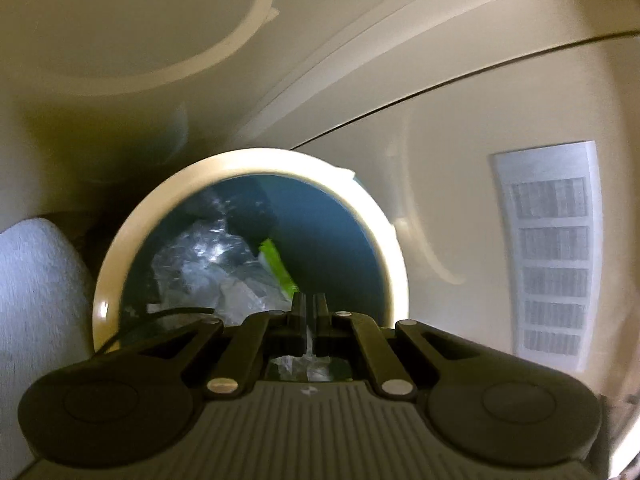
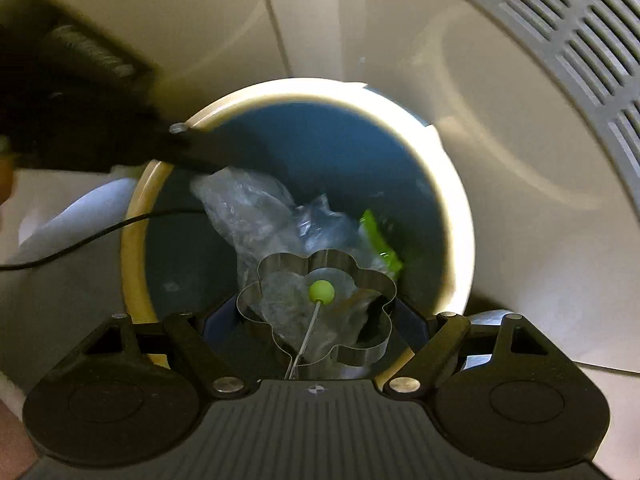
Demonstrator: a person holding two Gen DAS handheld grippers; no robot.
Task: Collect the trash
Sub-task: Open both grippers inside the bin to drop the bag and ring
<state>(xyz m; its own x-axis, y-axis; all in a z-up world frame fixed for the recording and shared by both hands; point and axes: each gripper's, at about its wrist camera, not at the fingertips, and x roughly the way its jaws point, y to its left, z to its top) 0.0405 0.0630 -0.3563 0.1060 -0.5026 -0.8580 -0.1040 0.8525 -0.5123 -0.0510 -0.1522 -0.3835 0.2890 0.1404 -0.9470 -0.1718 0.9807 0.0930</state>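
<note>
A round bin with a cream rim (image 1: 132, 216) (image 2: 460, 200) and blue inside stands on the floor. In it lie crumpled clear plastic (image 1: 208, 264) (image 2: 256, 208) and a green-and-white wrapper (image 1: 276, 264) (image 2: 380, 248). My left gripper (image 1: 310, 304) is over the bin's near edge, shut on a thin piece of clear plastic (image 1: 310, 340). It also shows in the right wrist view (image 2: 192, 152), reaching over the rim from the left. My right gripper (image 2: 316, 320) is spread around a flower-shaped metal ring (image 2: 320, 312) with a green knob (image 2: 321, 291) on a wire, held over the bin.
A white cloth-like thing (image 1: 36, 292) lies left of the bin. A second round cream container (image 1: 160, 40) stands behind. A white vent grille (image 1: 552, 256) (image 2: 560, 40) sits on the pale surface at the right. A black cable (image 2: 80, 236) crosses the bin's left rim.
</note>
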